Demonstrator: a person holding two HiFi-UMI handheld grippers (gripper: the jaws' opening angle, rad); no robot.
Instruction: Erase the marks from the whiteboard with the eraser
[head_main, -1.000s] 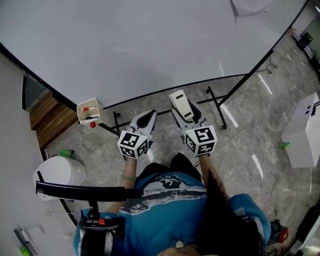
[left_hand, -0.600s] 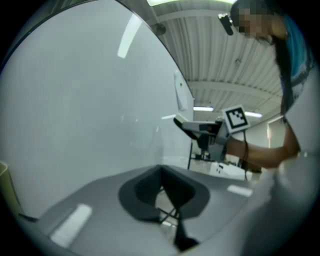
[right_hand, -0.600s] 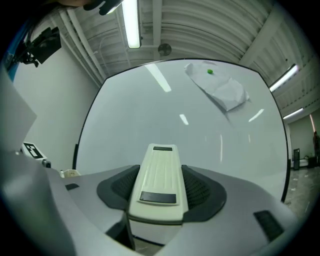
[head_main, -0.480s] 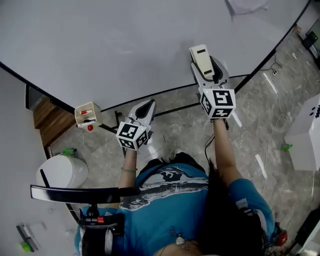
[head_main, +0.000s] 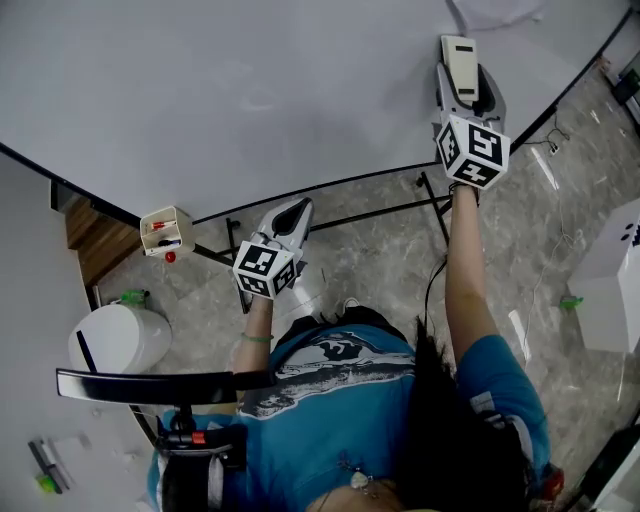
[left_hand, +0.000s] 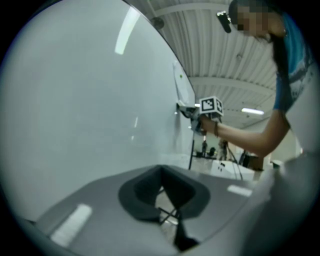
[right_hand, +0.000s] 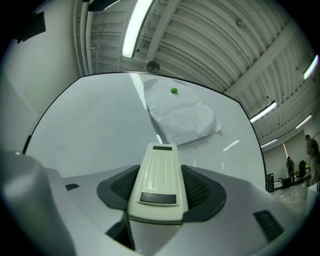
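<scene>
The right gripper (head_main: 465, 82) has climbed from the board's foot up over the whiteboard (head_main: 250, 90), its jaws pinching the cream eraser (head_main: 460, 58). The left gripper (head_main: 291, 214) hangs low, jaws pressed together on nothing. A small box (head_main: 178, 218) by the board's lower edge holds a red-capped marker (head_main: 159, 226).

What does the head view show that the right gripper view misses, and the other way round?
Only the head view: the left gripper, shut on nothing and held low, a small box of markers beside the whiteboard and its lower edge, the stone floor and a white bin. Only the right gripper view: a green magnet on the paper sheet, and a ceiling light. Both: the right gripper shut on the eraser, the whiteboard, and the sheet, though the head view catches only its edge.
</scene>
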